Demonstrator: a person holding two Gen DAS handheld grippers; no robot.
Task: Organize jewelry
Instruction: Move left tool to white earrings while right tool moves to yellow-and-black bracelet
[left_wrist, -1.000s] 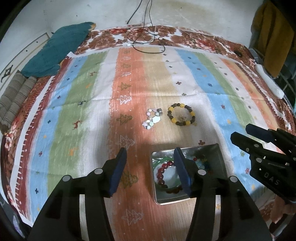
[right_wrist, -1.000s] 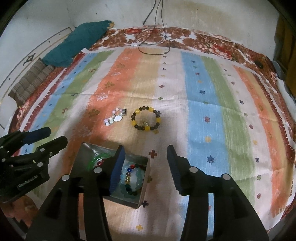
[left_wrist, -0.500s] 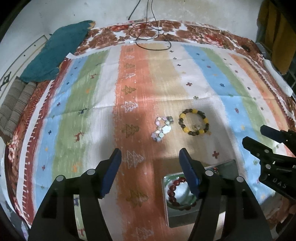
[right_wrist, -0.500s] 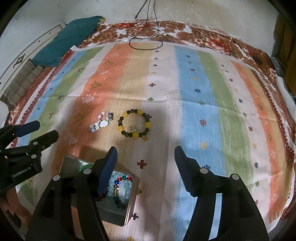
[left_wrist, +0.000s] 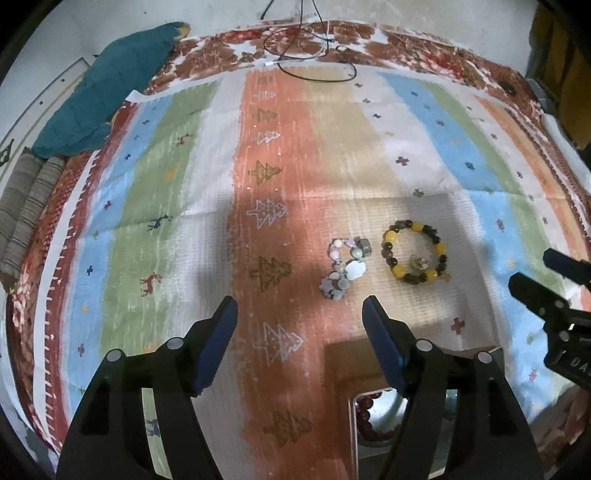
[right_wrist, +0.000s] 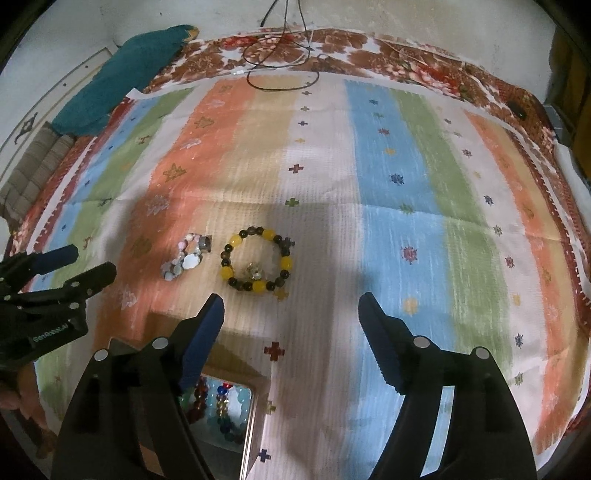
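there, yellow-and-dark beaded bracelet (right_wrist: 257, 260) on striped cloth (right_wrist: 388, 155), both tongs empty, opening.

Striped cloth (left_wrist: 177, 206) bearing two bracelets (left_wrist: 415, 256), metal tin (right_wrist: 247, 424)

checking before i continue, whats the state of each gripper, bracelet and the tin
left gripper: jaws opening, nothing between them
right gripper: jaws opening, nothing between them
yellow and dark bead bracelet: flat on cloth, unheld
pale shell bracelet: bunched on cloth, unheld
square metal tin: lidless, beaded bracelets inside
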